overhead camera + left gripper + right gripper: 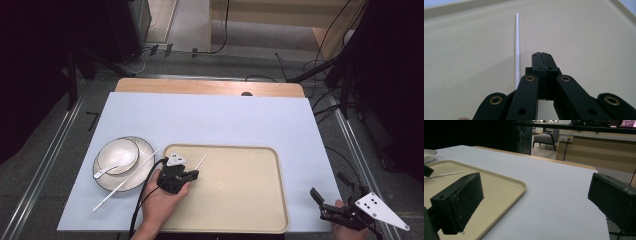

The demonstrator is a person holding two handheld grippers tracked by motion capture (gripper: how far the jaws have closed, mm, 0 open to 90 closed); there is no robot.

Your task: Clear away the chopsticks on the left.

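Note:
My left gripper [194,174] hovers over the left part of the beige tray [240,210], held by a hand from below. Its jaws [543,56] are pressed flat together with nothing between them. A thin white chopstick [517,45] lies just left of the jaws and runs back under the gripper's linkage; it shows as a short white stick [201,161] pointing away from the gripper. I cannot tell whether it touches the gripper. My right gripper [325,200] rests at the table's near right corner, jaws wide apart [534,202] and empty.
A white plate [142,175] left of the tray carries a white bowl [120,152] with a spoon [104,172]. A second chopstick [125,181] leans across the plate onto the pale blue table cover [210,120]. The tray's rim [520,188] lies left of the right gripper.

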